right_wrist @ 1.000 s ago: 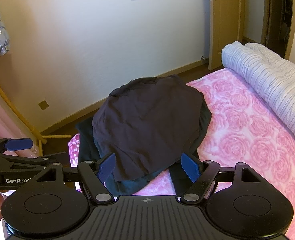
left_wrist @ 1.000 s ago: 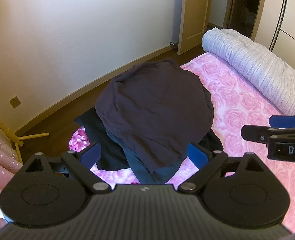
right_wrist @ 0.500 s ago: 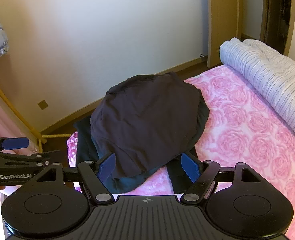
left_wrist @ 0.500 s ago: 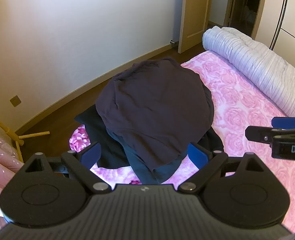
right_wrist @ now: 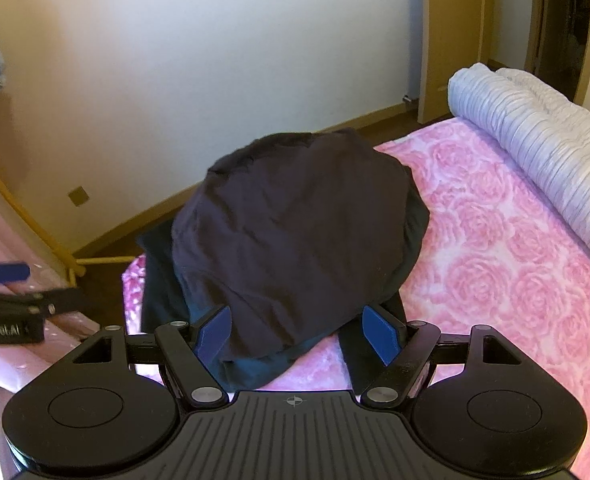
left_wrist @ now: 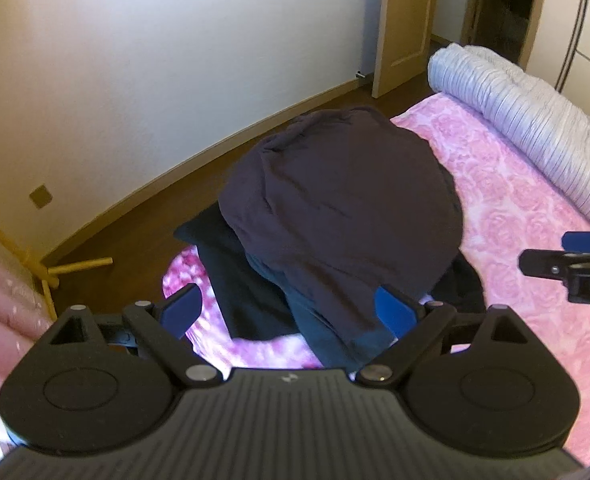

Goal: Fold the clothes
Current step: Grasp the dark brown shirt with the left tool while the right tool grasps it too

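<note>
Grippers wide over a heap of dark clothes

Left gripper [left_wrist: 289, 306] and right gripper [right_wrist: 299, 330] both stand spread wide, holding nothing, blue pads apart above the near hem of the dark clothes [right_wrist: 295, 232]. That heap lies at the bed's [right_wrist: 495, 272] near-left corner, long axis running away toward the wall. Pink sheet lies bare to its right, up to the rolled grey quilt [right_wrist: 535, 128] along the far edge.

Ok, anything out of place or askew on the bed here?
Only the dark clothes: an unfolded heap at the corner of the pink bedspread, with one edge hanging over the side toward the floor. The grey rolled quilt looks tidy. Nothing is spilled or damaged.
</note>
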{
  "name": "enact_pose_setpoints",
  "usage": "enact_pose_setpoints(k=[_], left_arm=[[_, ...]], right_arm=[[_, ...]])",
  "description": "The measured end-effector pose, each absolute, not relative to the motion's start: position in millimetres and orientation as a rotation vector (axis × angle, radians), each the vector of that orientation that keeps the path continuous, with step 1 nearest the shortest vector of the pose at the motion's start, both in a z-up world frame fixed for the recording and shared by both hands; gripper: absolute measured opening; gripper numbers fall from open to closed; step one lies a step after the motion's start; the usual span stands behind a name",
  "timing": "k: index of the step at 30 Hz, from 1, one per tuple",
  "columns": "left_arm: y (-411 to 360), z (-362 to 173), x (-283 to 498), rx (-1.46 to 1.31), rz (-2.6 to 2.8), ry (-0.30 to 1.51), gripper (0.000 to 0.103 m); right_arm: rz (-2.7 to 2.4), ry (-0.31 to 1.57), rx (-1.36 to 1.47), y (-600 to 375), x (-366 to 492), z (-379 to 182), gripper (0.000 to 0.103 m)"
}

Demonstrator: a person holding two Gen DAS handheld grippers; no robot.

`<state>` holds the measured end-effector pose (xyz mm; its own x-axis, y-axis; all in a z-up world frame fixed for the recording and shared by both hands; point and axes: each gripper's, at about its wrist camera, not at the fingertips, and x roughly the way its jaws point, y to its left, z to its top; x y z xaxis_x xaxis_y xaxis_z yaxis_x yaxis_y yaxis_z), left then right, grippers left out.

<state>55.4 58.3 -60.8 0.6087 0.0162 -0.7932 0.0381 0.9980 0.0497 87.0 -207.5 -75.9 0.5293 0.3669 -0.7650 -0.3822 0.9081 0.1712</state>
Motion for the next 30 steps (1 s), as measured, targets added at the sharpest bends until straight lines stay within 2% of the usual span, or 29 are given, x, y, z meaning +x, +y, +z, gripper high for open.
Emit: enact_pose_setpoints(k=[14,16,18,20,21,22,23,25,27,29,30], left_arm=[[101,-174,251,0.263,-0.321,0.888,0.091],[102,-194,278,0.281,-0.359,0.901,0.084],[102,-213,298,0.283,-0.398,0.923,0.07],[103,-227,311,0.284,-0.418,0.947,0.063],[102,-233,315,0.288,-0.429,0.957,0.056],[102,-238,318,0.291,-0.441,0.966,0.052],[101,-241,319,0.289,-0.453,0.968,0.044],[99,-243,318,0.286,-0.468,0.965,0.038],[99,-242,316,0.286,-0.47,0.958,0.024],[98,-240,317,0.29,-0.464,0.958,0.015],[99,-237,319,0.283,-0.462,0.962,0.008]], right_arm=[[0.444,0.976,-0.278,-122,211,-180,0.077],[0.462,0.997,-0.292,-112,224,-200,0.077],[0.473,1.02,-0.317,-103,234,-219,0.078],[0.503,1.033,-0.322,-97,238,-234,0.078],[0.516,1.034,-0.331,-95,238,-241,0.078],[0.53,1.034,-0.344,-92,238,-249,0.079],[0.544,1.042,-0.355,-91,238,-258,0.079],[0.546,1.068,-0.363,-90,240,-271,0.079],[0.543,1.093,-0.357,-91,244,-283,0.079],[0.532,1.123,-0.318,-95,249,-288,0.078],[0.532,1.135,-0.307,-95,250,-289,0.068]])
